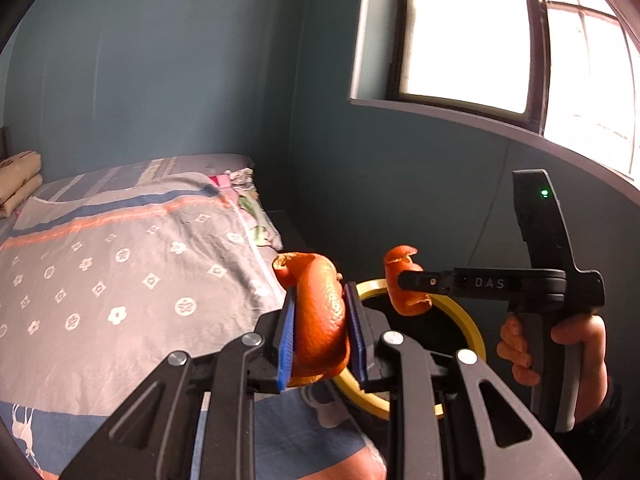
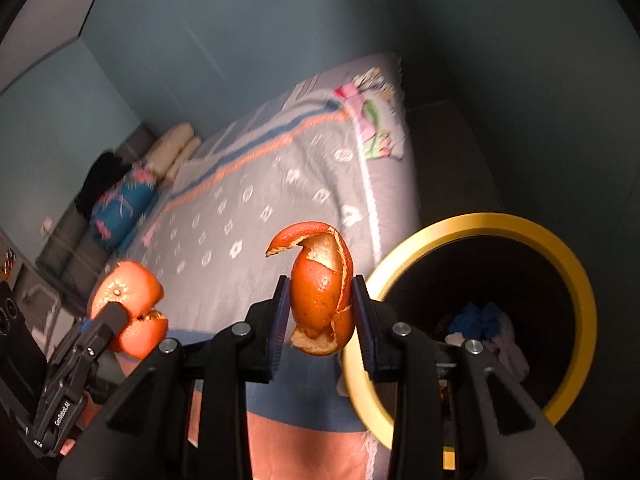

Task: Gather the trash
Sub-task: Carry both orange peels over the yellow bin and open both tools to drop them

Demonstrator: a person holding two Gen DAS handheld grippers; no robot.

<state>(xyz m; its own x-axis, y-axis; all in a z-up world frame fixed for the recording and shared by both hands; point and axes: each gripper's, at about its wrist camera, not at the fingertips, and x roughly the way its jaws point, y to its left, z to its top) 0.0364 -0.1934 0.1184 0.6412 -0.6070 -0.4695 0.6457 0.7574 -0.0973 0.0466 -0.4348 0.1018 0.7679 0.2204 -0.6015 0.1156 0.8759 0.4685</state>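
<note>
While both tools hang beside the bed, each one has peel in its grip.
Left gripper (image 1: pixel 320 328): blue pads (image 1: pixel 286 344) pinched onto a large orange peel (image 1: pixel 320 320), which fills the gap between them and curls up past the tips.
Right gripper (image 2: pixel 320 320): jaws clamped on a second orange peel (image 2: pixel 323 296), split and curled, its pale inside showing near the top.
Bin (image 2: pixel 568 264): round, dark, with a yellow rim, just right of the right gripper; blue and white scraps lie inside.
Bed (image 1: pixel 120 264): grey quilt with white flower motifs and an orange stripe, behind both peels.
Writing, right tool: "DAS" reads on its arm in the left wrist view.
Writing, left tool: "GenRobot.AI" runs along its body in the right wrist view.
Right hand (image 1: pixel 576 344): wrapped round the handle.
</note>
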